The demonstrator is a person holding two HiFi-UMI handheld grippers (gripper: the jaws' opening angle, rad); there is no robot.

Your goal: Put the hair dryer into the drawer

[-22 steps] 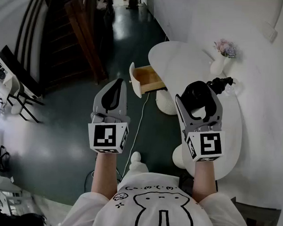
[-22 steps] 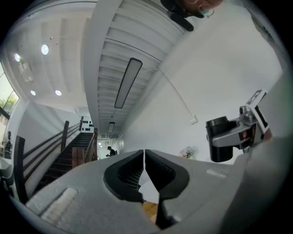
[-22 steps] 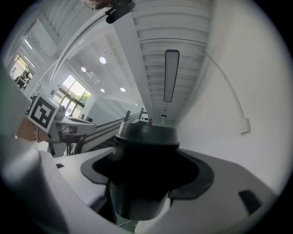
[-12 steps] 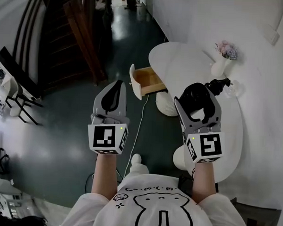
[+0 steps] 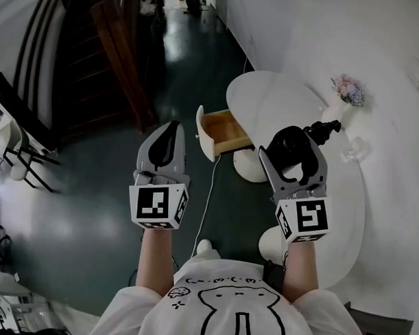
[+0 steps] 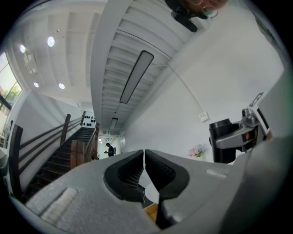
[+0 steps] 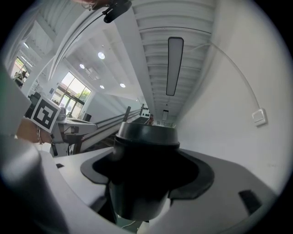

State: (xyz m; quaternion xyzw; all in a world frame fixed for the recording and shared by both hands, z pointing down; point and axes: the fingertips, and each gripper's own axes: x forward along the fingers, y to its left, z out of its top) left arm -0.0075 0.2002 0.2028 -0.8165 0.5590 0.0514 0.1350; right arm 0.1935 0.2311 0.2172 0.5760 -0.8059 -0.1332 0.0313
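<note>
My right gripper is clamped on the black plastic hair dryer. Its jaws stand wide around the round barrel, and the right gripper view shows the barrel's open end filling the gap between them. I hold the hair dryer in the air, over the left part of the white rounded table and just to the right of the drawer, not in it.

The light wooden drawer with its white front panel stands pulled out from the table's left edge, and the inside I can see is bare wood. My left gripper hangs over the dark green floor, to the left of the drawer and apart from it. Its jaws are closed to a thin slit with nothing between them.

A thin white cable runs down from below the drawer across the floor. At the table's far right stands a small white vase with pale flowers.
</note>
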